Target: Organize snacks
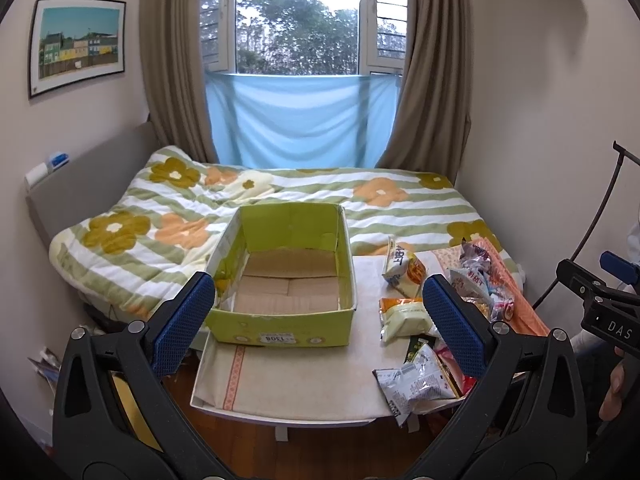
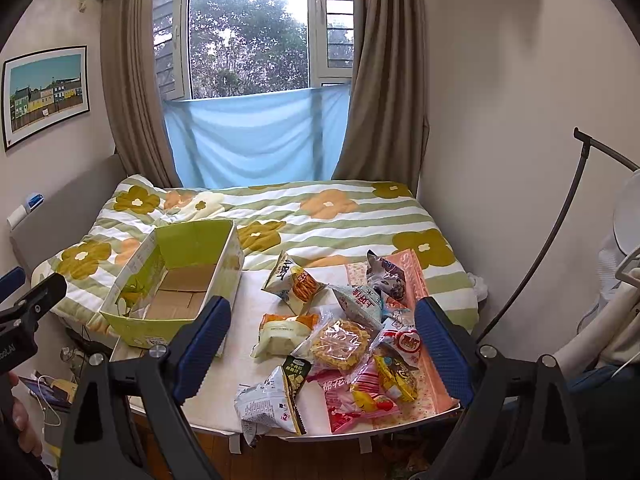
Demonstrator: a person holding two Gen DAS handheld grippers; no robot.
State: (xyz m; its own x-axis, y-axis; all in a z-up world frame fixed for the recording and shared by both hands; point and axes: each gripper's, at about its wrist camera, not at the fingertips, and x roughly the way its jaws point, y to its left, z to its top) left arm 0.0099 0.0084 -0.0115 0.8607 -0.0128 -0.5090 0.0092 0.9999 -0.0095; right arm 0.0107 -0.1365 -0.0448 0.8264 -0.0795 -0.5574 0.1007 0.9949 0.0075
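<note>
Snacks (image 2: 344,344) lie in a loose heap on the right half of the worktop (image 1: 296,376), toward 4 o'clock from the green cardboard box (image 1: 286,276). In the right wrist view the heap holds a clear bag of round waffle crisps (image 2: 340,342), a pale bun packet (image 2: 280,334) just at its 9 o'clock, a white chip bag (image 2: 294,278) standing tilted at 12 o'clock, and a silver packet (image 2: 272,402) at 7 o'clock that overhangs the near edge. A pink bag (image 2: 352,404) lies at 6 o'clock, resting on a peach patterned sheet (image 2: 408,276).

The box sits on the left part of the worktop, open side up, with only bare cardboard showing on its floor; it stands apart from the heap.

The left gripper (image 1: 318,314) hovers above the near edge, level and pointed at the box, its jaws spread wide with nothing between them; the blue pads (image 1: 182,322) frame the box's near wall. The right gripper (image 2: 322,346) is held at a similar height over the heap, jaws likewise wide apart and empty, straddling the packets without touching them. Part of a hand (image 2: 22,428) shows at 8 o'clock in the right wrist view.

Beyond the worktop lies a bed with a flowered quilt (image 1: 248,196), then a window with brown curtains (image 1: 172,80).
</note>
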